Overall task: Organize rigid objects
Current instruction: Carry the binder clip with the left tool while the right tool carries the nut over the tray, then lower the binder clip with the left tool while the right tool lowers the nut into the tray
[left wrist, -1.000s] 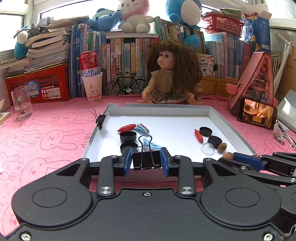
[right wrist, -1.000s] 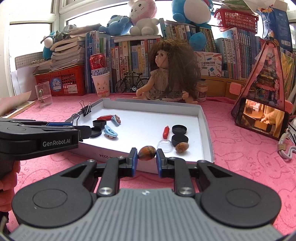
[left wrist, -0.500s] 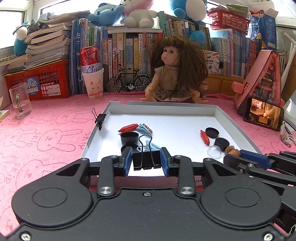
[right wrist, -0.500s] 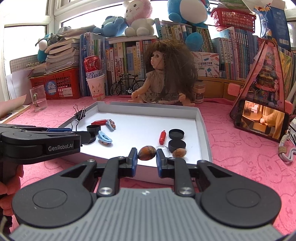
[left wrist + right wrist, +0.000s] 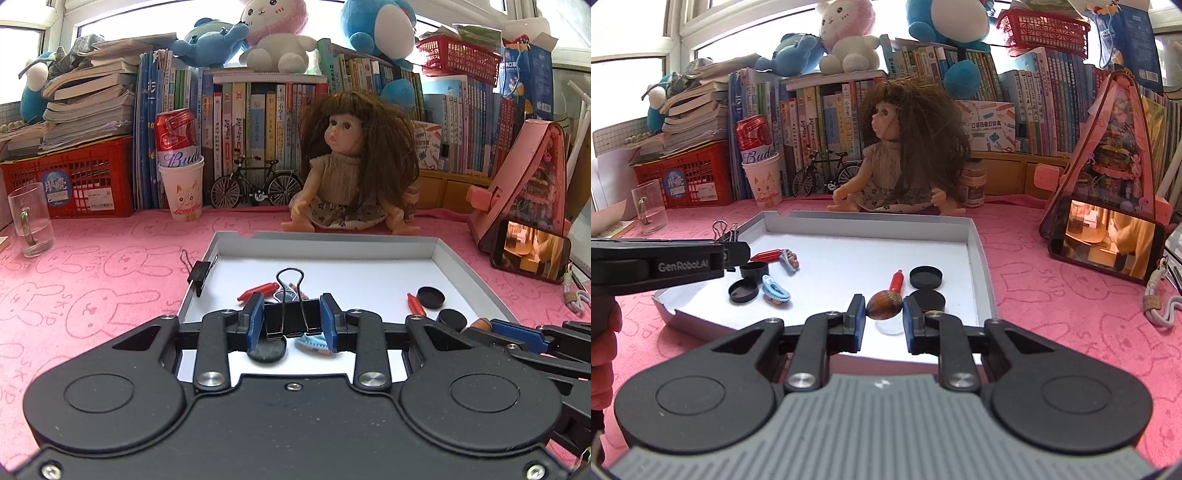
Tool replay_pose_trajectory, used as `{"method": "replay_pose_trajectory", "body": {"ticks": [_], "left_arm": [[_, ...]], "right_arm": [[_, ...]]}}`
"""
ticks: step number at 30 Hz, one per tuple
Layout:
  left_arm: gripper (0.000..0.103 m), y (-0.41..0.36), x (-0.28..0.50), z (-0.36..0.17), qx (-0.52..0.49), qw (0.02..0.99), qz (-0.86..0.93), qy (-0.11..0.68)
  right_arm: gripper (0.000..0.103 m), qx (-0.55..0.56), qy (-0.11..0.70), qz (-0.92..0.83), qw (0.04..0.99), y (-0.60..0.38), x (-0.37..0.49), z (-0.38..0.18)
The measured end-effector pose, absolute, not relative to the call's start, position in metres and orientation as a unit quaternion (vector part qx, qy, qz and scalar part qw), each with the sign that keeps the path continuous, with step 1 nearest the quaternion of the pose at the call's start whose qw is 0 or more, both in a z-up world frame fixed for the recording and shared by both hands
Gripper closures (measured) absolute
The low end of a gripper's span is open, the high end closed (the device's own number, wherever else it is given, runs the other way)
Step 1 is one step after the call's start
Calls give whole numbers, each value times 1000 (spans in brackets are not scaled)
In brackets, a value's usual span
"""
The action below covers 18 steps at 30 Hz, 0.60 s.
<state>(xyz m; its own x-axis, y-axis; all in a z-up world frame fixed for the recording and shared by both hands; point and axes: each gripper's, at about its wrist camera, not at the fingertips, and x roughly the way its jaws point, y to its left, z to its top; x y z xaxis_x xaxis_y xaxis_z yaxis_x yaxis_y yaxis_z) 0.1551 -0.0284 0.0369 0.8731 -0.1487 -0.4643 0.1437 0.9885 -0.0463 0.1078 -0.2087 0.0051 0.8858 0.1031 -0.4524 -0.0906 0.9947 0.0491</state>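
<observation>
A black binder clip (image 5: 291, 319) sits clamped between the blue pads of the left claw (image 5: 291, 323), its wire handles standing upright, held over the near left part of the white tray (image 5: 443, 254). A brown striped shell (image 5: 883, 304) is pinched between the pads of the right claw (image 5: 884, 319), above the tray's near right part.

Under and just past the left claw lie a black round lid (image 5: 266, 350), a blue hair clip (image 5: 312, 340) and a red pen-like piece (image 5: 258, 290). A second binder clip (image 5: 199, 272) is clipped onto the tray's left wall. Toward the right of the tray floor lie another red piece (image 5: 897, 280), two black caps (image 5: 925, 277) and a clear disc (image 5: 891, 326), all near the right claw's tips.

The tray rests on a pink counter (image 5: 92, 288) printed with rabbits. Beyond the far wall sits a doll (image 5: 354, 170), with a paper cup (image 5: 183, 188), a model bicycle (image 5: 255, 184), a glass mug (image 5: 29, 225) and rows of books behind. A phone (image 5: 1106, 238) leans at the right.
</observation>
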Motion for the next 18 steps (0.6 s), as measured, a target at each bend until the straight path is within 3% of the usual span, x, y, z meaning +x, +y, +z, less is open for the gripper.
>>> {"method": "replay_pose_trajectory", "body": {"ticks": [18], "left_arm": [[72, -41, 172, 22, 8, 964, -98, 245]], "right_arm": [[77, 15, 237, 47, 970, -207, 128, -2]]}}
